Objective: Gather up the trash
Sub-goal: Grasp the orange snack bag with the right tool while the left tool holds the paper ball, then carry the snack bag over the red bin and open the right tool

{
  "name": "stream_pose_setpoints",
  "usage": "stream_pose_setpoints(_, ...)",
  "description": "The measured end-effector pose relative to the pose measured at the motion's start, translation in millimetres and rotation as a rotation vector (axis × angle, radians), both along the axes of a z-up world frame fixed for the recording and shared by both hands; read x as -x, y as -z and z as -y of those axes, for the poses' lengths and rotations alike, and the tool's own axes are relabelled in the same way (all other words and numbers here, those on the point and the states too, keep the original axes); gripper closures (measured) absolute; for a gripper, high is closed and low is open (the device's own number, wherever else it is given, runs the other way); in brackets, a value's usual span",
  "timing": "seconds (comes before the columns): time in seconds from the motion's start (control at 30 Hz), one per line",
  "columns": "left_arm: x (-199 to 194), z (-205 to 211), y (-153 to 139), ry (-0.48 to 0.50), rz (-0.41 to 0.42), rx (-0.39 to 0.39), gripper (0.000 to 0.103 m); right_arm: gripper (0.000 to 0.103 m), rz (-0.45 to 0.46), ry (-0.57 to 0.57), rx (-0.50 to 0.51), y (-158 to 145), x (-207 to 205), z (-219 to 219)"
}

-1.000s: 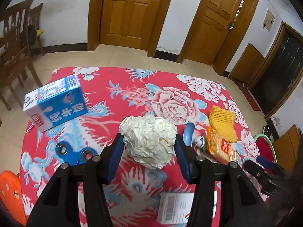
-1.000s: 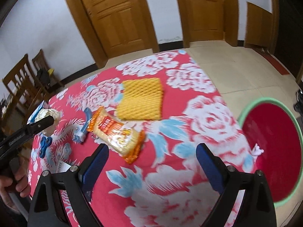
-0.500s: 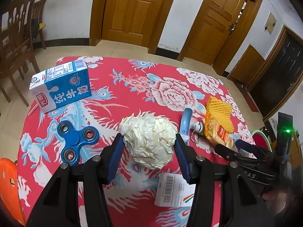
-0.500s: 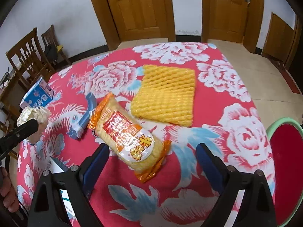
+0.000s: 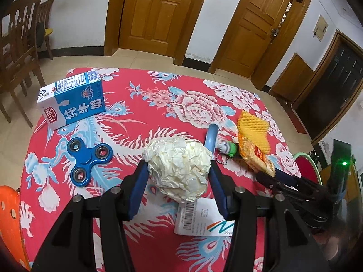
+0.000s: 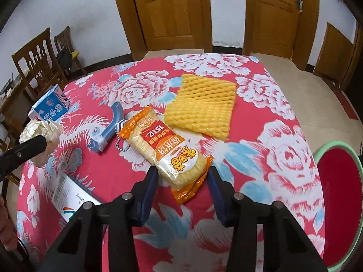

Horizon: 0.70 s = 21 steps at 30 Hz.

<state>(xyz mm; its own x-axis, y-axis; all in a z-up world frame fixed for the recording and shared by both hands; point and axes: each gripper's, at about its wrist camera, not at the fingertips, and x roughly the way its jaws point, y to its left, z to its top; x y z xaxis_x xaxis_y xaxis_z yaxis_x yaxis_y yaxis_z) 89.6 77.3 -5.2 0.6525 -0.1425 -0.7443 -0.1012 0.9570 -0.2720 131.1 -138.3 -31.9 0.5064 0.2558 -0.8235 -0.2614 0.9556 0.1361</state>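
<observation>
Wooden doors and white walls are seen behind a table that is covered with a red cloth full of flowers. A ball of crumpled paper is held off the cloth by the left gripper, squeezed between its two blue pads so that it cannot drop. A snack packet is lying near the right edge of the table, and its near end is placed between the jaws of the right gripper. These jaws have just been closing around the packet, but it cannot be told if the pads are pressing on it yet. The packet is probably being taken by its end because that part is nearest. A yellow foam net is laid flat just behind the packet, toward the far right corner. A blue milk carton is set by the far left corner, and a blue spinner is lying near the left edge. A red bin with a green rim is standing on the floor past the right edge, likely for the trash.
</observation>
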Motion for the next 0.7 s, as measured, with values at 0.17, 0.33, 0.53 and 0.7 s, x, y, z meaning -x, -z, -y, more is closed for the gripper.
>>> stream_pose_setpoints(0.17,3,7,-2,0.014,0.002,0.000,0.049,0.056,0.025,0.043,-0.050,-11,13,16)
stream_pose_setpoints(0.33,4,18,-4,0.036,0.005,-0.001,0.049,0.056,0.039,0.106,-0.106,-17,30,40)
stream_pose_setpoints(0.53,7,35,-8,0.074,0.011,0.001,0.049,0.056,0.075,0.205,-0.147,-24,51,76)
stream_pose_setpoints(0.7,8,55,-10,0.119,0.011,0.006,0.049,0.056,0.101,0.292,-0.170,-30,68,111)
